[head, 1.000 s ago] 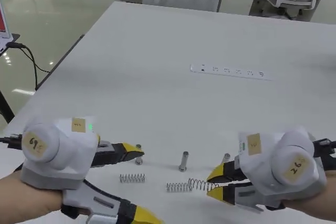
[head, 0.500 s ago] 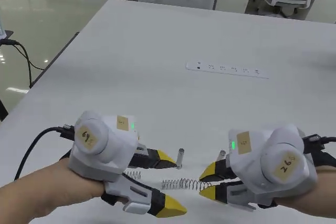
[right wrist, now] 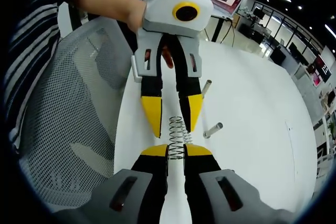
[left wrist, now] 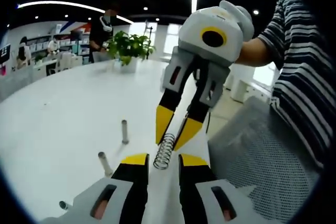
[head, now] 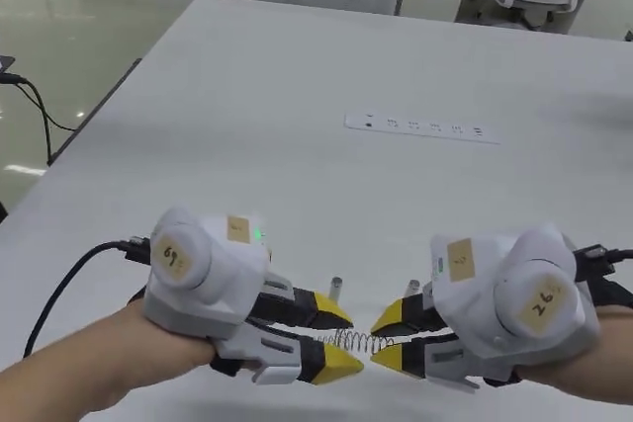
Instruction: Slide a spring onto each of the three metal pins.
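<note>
We find the spring (right wrist: 176,129) near the front edge of the white tabletop (head: 297,145). Its long axis runs straight from one claw to the other, left to right in the head view. It is a slim, straight coil of bright wire with open, evenly spaced turns. The right claw (right wrist: 177,152) is clamped on one end. The left claw (left wrist: 164,159) stands apart, its yellow tips straddling the other end with a small gap on each side. The two gripper views settle that fit; in the head view the coil is too small to judge. Just beyond the claws a metal pin (head: 335,290) and a second pin (head: 414,290) stand upright. Farther off, the head view shows a white power strip (head: 423,129) lying across the tabletop.
</note>
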Tool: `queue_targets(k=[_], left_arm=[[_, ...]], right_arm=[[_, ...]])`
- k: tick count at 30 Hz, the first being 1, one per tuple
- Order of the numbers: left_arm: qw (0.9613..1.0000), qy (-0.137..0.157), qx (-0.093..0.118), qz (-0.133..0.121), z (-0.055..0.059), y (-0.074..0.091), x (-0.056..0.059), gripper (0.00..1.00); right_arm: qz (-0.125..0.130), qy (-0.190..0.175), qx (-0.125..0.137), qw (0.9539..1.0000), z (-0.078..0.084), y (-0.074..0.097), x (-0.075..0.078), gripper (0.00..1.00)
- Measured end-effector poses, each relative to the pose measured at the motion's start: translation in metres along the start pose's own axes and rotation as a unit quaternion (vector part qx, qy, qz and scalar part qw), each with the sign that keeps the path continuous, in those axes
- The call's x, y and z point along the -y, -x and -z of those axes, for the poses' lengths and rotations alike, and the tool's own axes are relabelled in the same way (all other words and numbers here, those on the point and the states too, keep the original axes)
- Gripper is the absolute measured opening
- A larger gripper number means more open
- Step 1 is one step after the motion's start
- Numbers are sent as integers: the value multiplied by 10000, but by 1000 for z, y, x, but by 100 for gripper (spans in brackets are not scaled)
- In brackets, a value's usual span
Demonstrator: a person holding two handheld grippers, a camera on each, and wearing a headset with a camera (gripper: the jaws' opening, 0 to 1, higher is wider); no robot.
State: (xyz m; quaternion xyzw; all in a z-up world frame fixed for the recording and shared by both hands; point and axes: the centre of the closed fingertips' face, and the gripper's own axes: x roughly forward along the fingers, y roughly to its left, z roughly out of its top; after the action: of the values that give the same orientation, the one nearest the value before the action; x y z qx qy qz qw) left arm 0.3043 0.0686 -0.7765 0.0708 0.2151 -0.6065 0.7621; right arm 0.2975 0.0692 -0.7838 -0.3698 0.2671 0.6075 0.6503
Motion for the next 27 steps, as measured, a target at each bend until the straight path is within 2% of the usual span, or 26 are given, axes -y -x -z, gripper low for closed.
queue_targets(k=[4,7,13,23,27], left_arm=[[10000,-55,14,28,0,-2,2,6],[9999,-96,-36,59,2,-4,3,4],[9997,-189,-26,150,5,-8,7,3],[9989,-203,-79,427,9,-12,16,2],[9988,-178,-70,442,8,-11,16,2]], right_arm=[[-14,28,-26,10000,1,1,-1,8],[-43,70,-56,10000,3,1,-3,8],[-69,88,-104,9999,7,0,-7,8],[-183,-44,-6,9998,12,0,-16,9],[-208,-158,-44,9996,21,-1,-19,13]])
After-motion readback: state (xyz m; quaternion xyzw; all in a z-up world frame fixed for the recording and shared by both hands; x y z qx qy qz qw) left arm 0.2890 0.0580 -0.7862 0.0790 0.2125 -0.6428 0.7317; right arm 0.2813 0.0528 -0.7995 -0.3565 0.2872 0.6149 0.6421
